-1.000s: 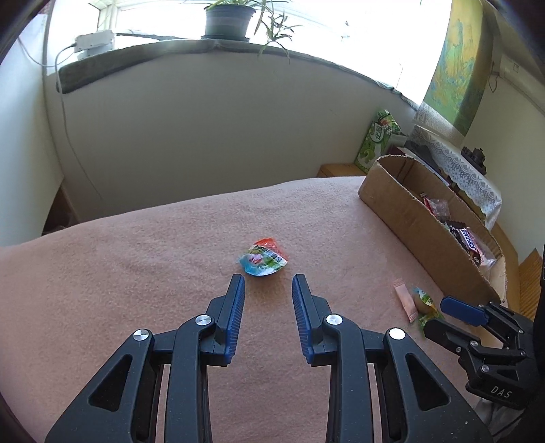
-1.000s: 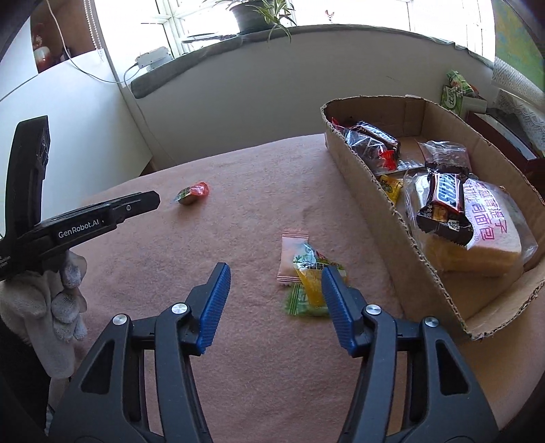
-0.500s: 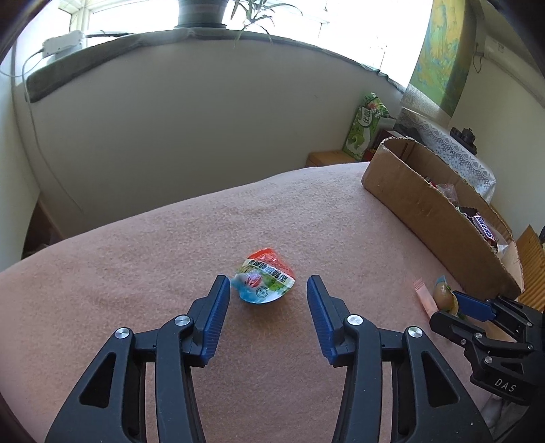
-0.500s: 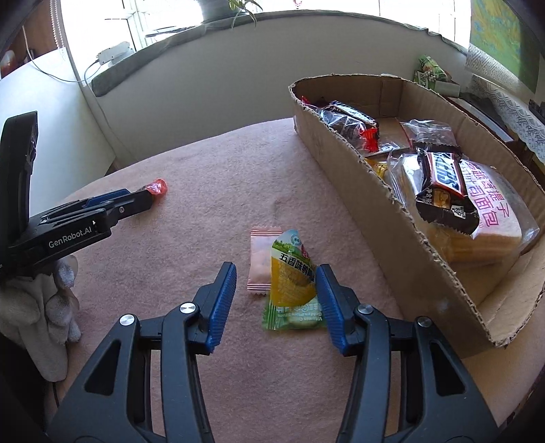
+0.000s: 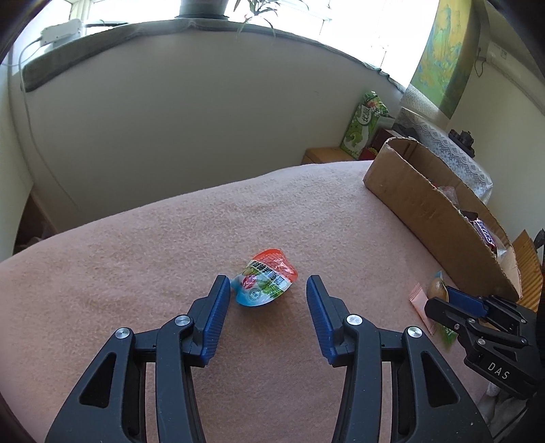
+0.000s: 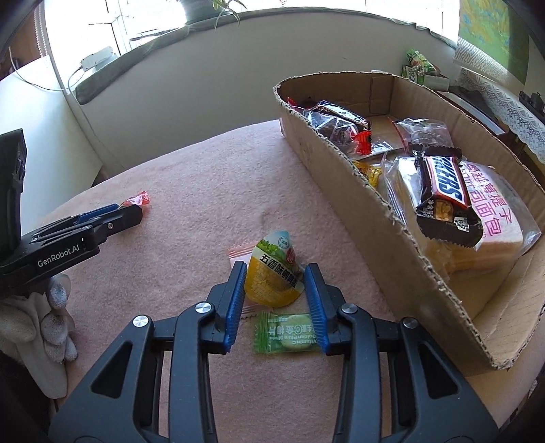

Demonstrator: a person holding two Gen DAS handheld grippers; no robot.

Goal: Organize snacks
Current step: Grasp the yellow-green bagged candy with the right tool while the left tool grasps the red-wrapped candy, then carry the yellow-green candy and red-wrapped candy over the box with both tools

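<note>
A pink, nubby blanket (image 5: 170,238) covers the desk, which stands below a pale wall (image 5: 170,119) and a sunlit window sill (image 5: 102,47) bearing a potted plant (image 5: 204,5) and a white power adapter (image 5: 61,30). Along the desk's right edge sits an open cardboard box (image 6: 340,163) already holding wrapped snacks, among them a Snickers bar (image 6: 442,194) lying on a bagged loaf of bread (image 6: 494,211). The left tongs (image 5: 265,294), jaws apart after a recent widening, flank a red-and-blue jelly cup (image 5: 267,283) near the middle of the desk; the left pad is at the cup's rim, the right pad clear of it. The right tongs (image 6: 274,281), jaws lately closing, bracket a yellow snack packet (image 6: 272,272) close to the box's near wall; whether the pads press it cannot be told. A pink sachet (image 6: 238,255) lies partly under that packet, and a green plum-slice sweet (image 6: 289,332) lies just beside it, toward the camera. A white-gloved hand (image 6: 44,323) holds the left tongs.
</note>
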